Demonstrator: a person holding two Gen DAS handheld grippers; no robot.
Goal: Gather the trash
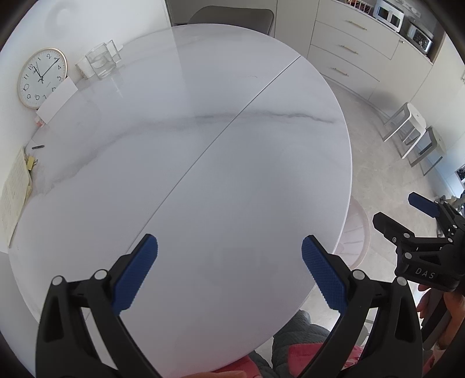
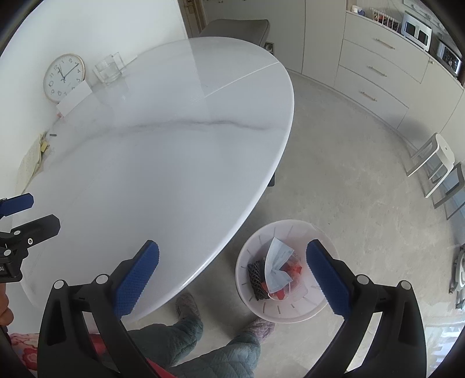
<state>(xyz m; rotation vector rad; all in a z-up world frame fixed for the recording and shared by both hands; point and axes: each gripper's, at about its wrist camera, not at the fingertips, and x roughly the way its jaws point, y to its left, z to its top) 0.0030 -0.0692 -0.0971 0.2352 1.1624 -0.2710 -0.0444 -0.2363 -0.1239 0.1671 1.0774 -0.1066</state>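
Note:
A translucent white trash bin (image 2: 290, 311) stands on the floor by the table's near right edge. In it lie a light blue face mask (image 2: 277, 264), a black mesh piece (image 2: 257, 277) and red scraps (image 2: 295, 266). My right gripper (image 2: 232, 279) is open and empty, held above the table edge and the bin. My left gripper (image 1: 229, 273) is open and empty over the near part of the white marble table (image 1: 203, 145). The right gripper also shows in the left wrist view (image 1: 398, 212), open. The bin shows dimly under the table edge (image 1: 359, 232).
At the table's far left stand a round wall clock (image 1: 42, 77), a glass container (image 1: 100, 61), a white card (image 1: 56, 100), papers (image 1: 14, 197) and a small dark item (image 1: 37, 146). A grey chair (image 2: 238, 27) stands behind the table. Drawers (image 2: 377, 69) and step stools (image 2: 436, 162) are at right. The person's legs (image 2: 189, 343) are below.

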